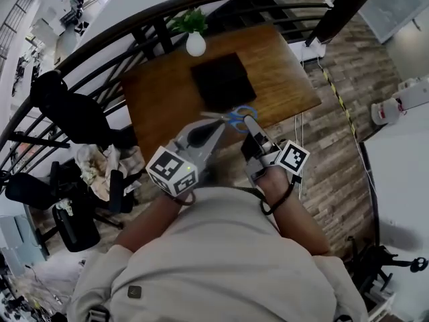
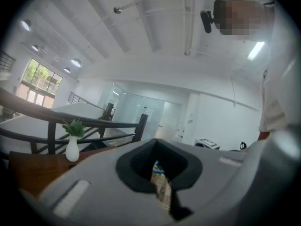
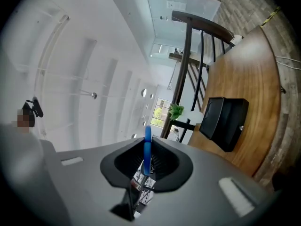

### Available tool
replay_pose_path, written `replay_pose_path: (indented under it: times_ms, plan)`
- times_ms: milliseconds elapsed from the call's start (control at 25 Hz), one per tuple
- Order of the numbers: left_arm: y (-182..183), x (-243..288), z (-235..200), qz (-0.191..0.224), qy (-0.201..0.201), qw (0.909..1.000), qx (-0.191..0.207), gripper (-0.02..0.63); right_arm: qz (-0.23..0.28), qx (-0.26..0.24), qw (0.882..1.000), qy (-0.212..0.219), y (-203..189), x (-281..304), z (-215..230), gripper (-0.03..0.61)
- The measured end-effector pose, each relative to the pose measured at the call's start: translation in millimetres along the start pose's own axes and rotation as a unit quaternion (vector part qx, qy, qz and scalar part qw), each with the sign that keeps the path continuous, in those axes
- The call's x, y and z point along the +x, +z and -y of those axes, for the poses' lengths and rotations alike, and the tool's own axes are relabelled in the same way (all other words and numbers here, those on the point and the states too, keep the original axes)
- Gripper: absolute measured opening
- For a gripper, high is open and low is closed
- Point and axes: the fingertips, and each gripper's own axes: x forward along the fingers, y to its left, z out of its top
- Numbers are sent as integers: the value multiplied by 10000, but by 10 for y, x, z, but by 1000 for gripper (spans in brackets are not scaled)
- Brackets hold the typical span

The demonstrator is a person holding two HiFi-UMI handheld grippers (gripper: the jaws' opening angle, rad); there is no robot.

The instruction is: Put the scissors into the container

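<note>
In the head view the scissors [image 1: 234,118], with blue handles and steel blades, hang above the near edge of the wooden table [image 1: 288,79]. My right gripper [image 1: 249,123] is shut on their handle end. The right gripper view shows the blue handle [image 3: 147,149] upright between the pads. The black box-like container [image 1: 221,79] lies on the table just beyond the scissors and shows again as the container [image 3: 225,121] to the right. My left gripper [image 1: 218,131] is level with the right one, its tips close under the blades, jaws together with nothing between them.
A white vase with a green plant [image 1: 195,42] stands at the table's far edge behind the container. A dark curved railing [image 1: 134,25] runs round the table's far side. Black chairs [image 1: 67,113] stand to the left and cables [image 1: 301,133] trail over the wooden floor to the right.
</note>
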Motion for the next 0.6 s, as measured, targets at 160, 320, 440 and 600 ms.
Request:
replay_pose_path:
  times_ms: [160, 320, 440, 600]
  plan:
    - [63, -70, -306, 65, 114, 9999, -36, 2, -70, -21, 10000, -15, -29, 270, 27, 51]
    - [91, -69, -466, 92, 172, 9998, -44, 2, -151, -108, 9998, 6, 32, 466, 46, 51]
    - [135, 2, -584, 116, 271, 9995, -72, 2, -261, -20, 9996, 64, 69, 629, 77, 51]
    - [204, 133, -753, 158, 509, 9986, -63, 2, -522, 69, 9986, 101, 170, 834, 169, 51]
